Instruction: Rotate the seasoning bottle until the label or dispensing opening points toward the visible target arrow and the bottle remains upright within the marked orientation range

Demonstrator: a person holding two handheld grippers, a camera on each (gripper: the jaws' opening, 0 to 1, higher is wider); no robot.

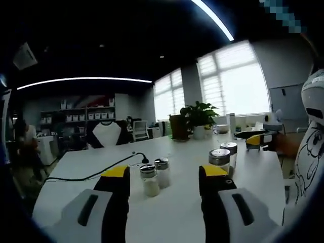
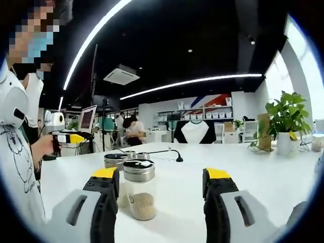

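Both grippers' fingers (image 1: 115, 177) spread wide, right gripper (image 2: 161, 179) lining up on near clear glass steel-capped seasoning bottle (image 2: 139, 190), upright on white worktop (image 2: 263, 177), ready to twist

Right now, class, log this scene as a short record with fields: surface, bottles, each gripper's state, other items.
surface: white table
small shakers: two, side by side, between the left gripper fingers' line of sight
large jars: two, metal lids, near the right gripper
left gripper: open, holding nothing
right gripper: open, holding nothing
other items: black cable, potted plant
target arrow: cannot tell
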